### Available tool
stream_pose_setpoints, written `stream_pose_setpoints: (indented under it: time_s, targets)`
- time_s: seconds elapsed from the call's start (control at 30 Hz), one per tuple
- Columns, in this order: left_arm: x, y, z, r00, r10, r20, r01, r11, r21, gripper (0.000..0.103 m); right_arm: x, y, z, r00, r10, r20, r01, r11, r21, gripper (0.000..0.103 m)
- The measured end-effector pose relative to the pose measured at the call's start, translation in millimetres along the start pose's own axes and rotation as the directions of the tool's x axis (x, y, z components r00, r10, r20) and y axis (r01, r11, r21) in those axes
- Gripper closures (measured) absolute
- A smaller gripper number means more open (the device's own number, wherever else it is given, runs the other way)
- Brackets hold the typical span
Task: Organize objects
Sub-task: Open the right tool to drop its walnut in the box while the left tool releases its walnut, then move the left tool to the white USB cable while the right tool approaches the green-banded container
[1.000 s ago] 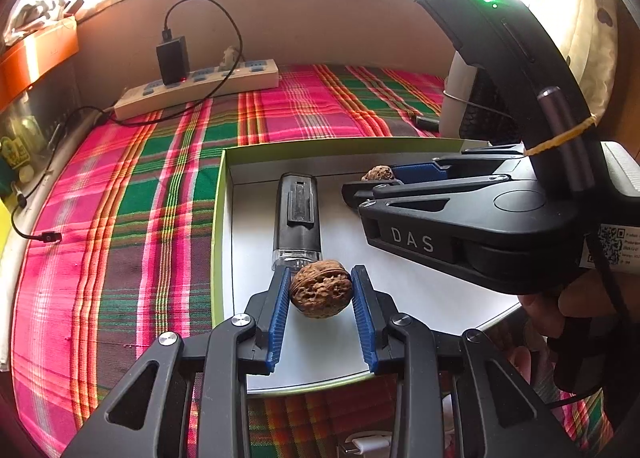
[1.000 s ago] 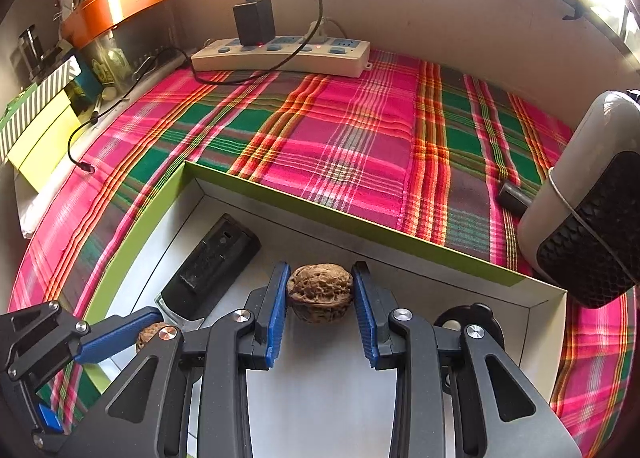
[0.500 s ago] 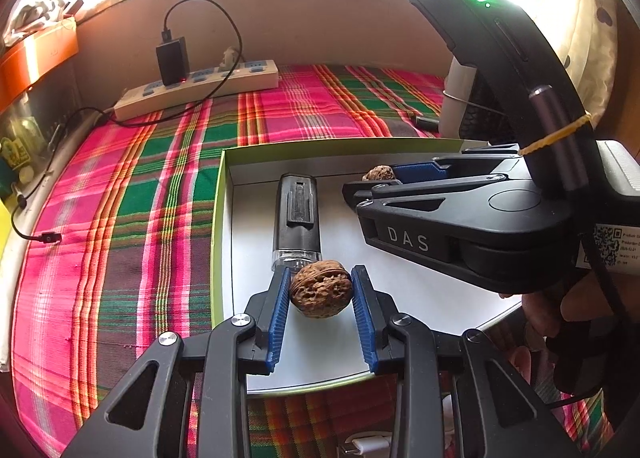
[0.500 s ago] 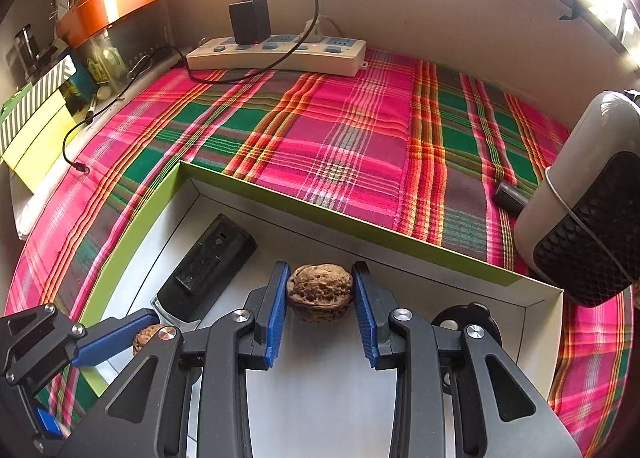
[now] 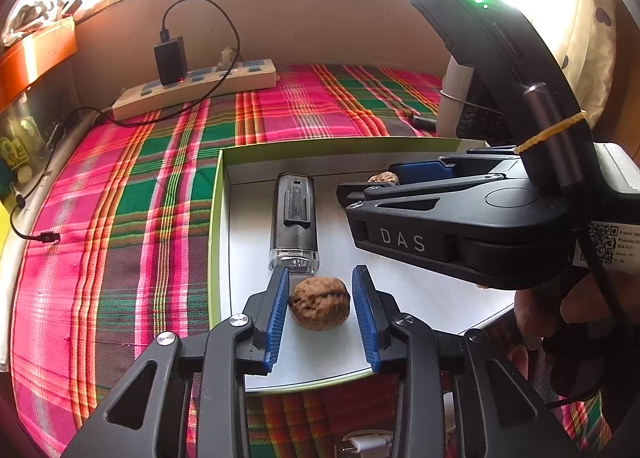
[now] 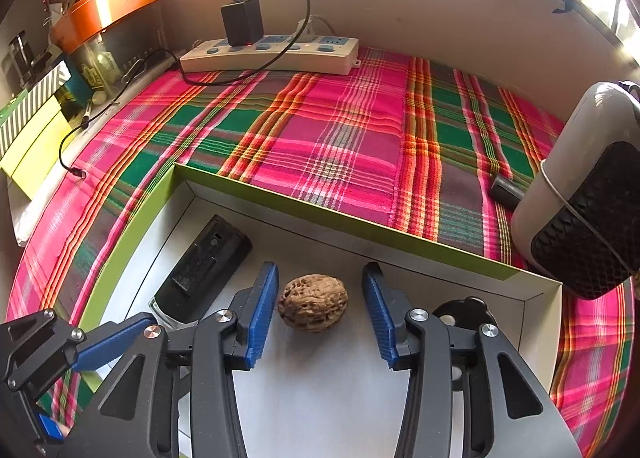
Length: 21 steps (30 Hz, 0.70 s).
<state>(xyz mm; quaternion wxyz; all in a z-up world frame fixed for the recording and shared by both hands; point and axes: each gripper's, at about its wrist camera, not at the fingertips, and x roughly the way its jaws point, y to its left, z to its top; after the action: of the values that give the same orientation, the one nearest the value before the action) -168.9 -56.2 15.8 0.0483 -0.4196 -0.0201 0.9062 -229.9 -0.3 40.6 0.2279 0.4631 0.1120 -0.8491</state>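
Observation:
Two walnuts lie in a shallow white box with green outer walls. One walnut rests on the box floor between the blue pads of my left gripper. Its jaws are opening, with thin gaps at both pads. The other walnut sits on the floor between the pads of my right gripper. Those jaws are opening too, and stand well apart from the nut. A black stick-shaped device with a clear cap lies in the box beside both nuts.
The box sits on a pink and green plaid cloth. At the back is a power strip with a black charger. A white and black appliance and a small dark cylinder stand right. A black round part lies in the box corner.
The right jaws have spread away from their walnut, which now lies free on the box floor. The left jaws have widened slightly and their walnut has settled lower. Neither hand has moved.

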Motion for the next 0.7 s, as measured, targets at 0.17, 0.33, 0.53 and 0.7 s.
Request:
stream_pose_setpoints:
  time_s: [0.17, 0.33, 0.53, 0.7]
  targets:
    - [-1.8, 1.0, -0.4, 1.000, -0.005, 0.003, 0.005, 1.000, -0.011, 0.069, -2.3, -0.2, -0.4, 1.000, -0.001, 0.007, 0.001, 1.000, 0.005, 0.057]
    - [-10.1, 3.0, -2.0, 1.000, -0.008, 0.018, 0.008, 1.000, -0.018, 0.069, -10.1, -0.4, -3.3, 1.000, -0.006, 0.019, 0.006, 1.000, 0.012, 0.057]
    - [-23.9, 3.0, -5.6, 0.999, -0.016, 0.036, 0.017, 1.000, -0.020, 0.069, -26.9, -4.9, -9.9, 0.998, -0.014, 0.054, 0.011, 0.998, 0.057, 0.057]
    - [-38.9, 1.4, -10.1, 0.998, -0.015, 0.053, 0.016, 1.000, -0.017, 0.069, -46.2, -6.6, -17.0, 0.996, -0.017, 0.084, 0.011, 0.997, 0.074, 0.057]
